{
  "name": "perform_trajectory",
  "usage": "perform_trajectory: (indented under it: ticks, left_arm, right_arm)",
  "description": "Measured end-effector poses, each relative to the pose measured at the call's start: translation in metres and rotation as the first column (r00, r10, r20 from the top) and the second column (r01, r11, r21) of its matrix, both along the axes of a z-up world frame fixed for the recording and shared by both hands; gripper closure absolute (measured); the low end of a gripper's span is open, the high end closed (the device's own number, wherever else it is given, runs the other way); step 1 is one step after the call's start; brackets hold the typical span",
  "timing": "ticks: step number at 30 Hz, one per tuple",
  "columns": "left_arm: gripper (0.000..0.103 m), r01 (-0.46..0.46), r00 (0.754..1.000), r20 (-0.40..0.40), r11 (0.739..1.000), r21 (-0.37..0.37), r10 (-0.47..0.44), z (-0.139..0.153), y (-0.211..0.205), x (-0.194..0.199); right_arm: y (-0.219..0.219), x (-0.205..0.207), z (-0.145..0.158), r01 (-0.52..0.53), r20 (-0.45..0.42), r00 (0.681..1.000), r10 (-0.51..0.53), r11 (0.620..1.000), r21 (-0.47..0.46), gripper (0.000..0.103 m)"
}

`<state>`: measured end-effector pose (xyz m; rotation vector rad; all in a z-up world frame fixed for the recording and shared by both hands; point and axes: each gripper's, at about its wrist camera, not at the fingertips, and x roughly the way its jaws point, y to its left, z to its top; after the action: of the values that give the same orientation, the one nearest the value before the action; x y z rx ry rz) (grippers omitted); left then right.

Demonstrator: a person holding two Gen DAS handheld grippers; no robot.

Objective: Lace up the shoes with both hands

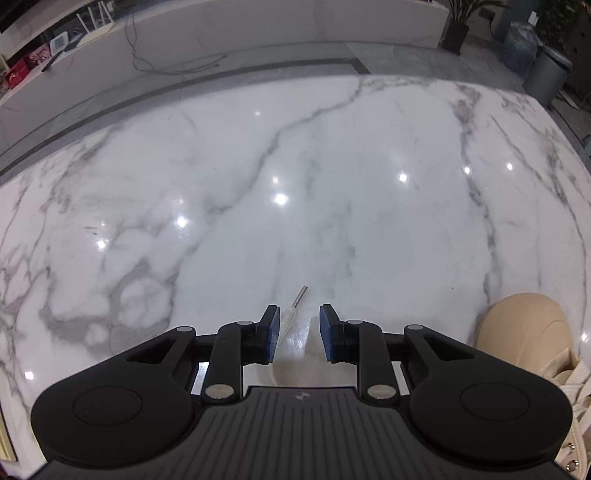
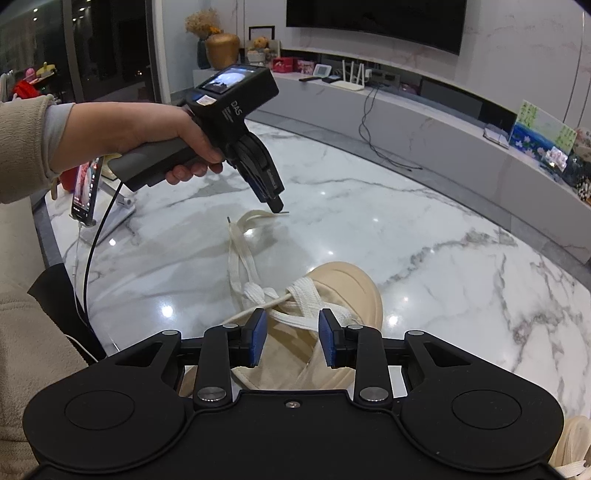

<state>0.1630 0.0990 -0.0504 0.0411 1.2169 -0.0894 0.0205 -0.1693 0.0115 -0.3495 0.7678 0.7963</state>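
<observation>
Beige shoe on white marble table, toe pointing away from the right wrist camera. Flat white lace threaded through the front eyelets, crossing over the tongue — both free ends trail off the shoe's left side onto the marble. One metal-tipped lace end lies flat — tip pointing away in the left wrist view. Second shoe partly visible at bottom right.

Two handheld grippers – the left gripper and the right gripper – each with two blue-padded fingers. One hand in view. One beige shoe on one marble table, with one white lace showing two metal tips. One phone on one stand. One television, one gold vase, one white router.
</observation>
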Motion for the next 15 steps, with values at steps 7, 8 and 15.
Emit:
perform_trajectory:
  ticks: [7,8,15]
  left_arm:
    - [0.091,-0.011,1.0,-0.025,1.0,-0.026,0.01,-0.012,0.006,0.003]
    - [0.093,-0.008,1.0,-0.027,1.0,-0.03,0.007,-0.014,0.006,0.002]
    - [0.101,-0.017,0.999,0.04,0.998,-0.061,0.02,0.003,0.01,-0.008]
  right_arm:
    - [0.002,0.004,0.001,0.0,0.002,1.0,0.0,1.0,-0.009,0.074]
    - [0.002,0.005,0.002,-0.002,0.004,1.0,0.002,1.0,-0.008,0.074]
    - [0.003,0.004,0.003,-0.01,0.012,1.0,0.01,1.0,-0.017,0.074]
